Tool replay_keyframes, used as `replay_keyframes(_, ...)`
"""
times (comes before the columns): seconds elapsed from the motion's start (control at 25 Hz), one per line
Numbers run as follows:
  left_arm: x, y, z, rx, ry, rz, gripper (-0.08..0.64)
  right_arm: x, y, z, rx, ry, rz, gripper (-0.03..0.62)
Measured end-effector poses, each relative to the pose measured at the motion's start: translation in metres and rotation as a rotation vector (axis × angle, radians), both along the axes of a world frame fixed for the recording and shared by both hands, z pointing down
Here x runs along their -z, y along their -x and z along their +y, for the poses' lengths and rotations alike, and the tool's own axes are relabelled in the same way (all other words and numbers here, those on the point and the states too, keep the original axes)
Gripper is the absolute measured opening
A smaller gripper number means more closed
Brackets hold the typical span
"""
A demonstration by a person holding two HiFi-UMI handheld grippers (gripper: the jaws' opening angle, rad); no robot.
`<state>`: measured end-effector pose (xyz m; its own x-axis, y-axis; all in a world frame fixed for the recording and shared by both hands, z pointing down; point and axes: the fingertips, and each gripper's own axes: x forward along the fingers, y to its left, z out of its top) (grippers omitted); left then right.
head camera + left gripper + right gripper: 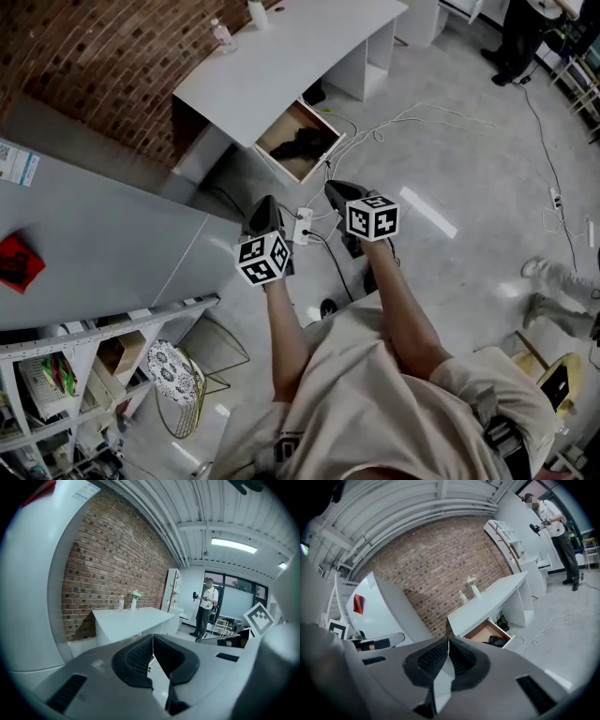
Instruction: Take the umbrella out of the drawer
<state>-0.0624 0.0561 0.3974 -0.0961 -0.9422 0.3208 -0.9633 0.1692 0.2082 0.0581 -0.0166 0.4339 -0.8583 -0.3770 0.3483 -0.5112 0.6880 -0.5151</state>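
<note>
Right now both pairs of jaws are pressed together, nothing between them: left gripper (152, 638) and right gripper (448, 641) are held out side by side in front of the person, well apart from the target. The umbrella (305, 142) is a dark bundle lying inside the open drawer (278, 157), which is pulled out from under the white surface (291, 61) by the brick wall. It is too small here to tell handle from canopy. The step in hand looks like the approach, so the job is getting close cleanly: cables (398, 122) and a power strip (302, 226) lie on the floor between the person and the drawer, so step round them. Probably best to come in from the drawer's open front and spread the right jaws before dipping in. Pinch across the firm middle of the bundle rather than loose fabric, then lift straight up clear of the drawer walls. The left gripper can steady the drawer front if it shifts.
</note>
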Motion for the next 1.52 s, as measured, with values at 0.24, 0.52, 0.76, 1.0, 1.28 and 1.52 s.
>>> replay_keyframes(0.24,0.002,-0.029,-0.062,0.013,-0.009,0.005,0.011,0.007,-0.034,-0.065,-0.004,0.001,-0.024,0.069)
replay_keyframes(0.52,0.004,-0.066,-0.112,0.053,-0.037,0.016,0.011,0.025,-0.08,-0.128,0.008,-0.045,-0.039,0.069)
replay_keyframes(0.76,-0.001,-0.094,-0.131,0.035,-0.026,0.029,0.011,0.018,-0.105,-0.151,-0.009,0.01,-0.081,0.069)
replay_keyframes(1.0,-0.016,-0.097,-0.137,0.045,-0.011,0.064,0.011,0.0,-0.114,-0.16,-0.017,0.06,-0.084,0.069)
replay_keyframes(1.28,-0.038,-0.069,-0.163,0.046,0.016,0.096,0.011,-0.012,-0.094,-0.176,0.036,0.107,-0.12,0.069)
replay_keyframes(1.52,-0.071,-0.038,-0.187,0.031,0.087,0.105,0.011,-0.036,-0.075,-0.204,0.065,0.137,-0.084,0.069)
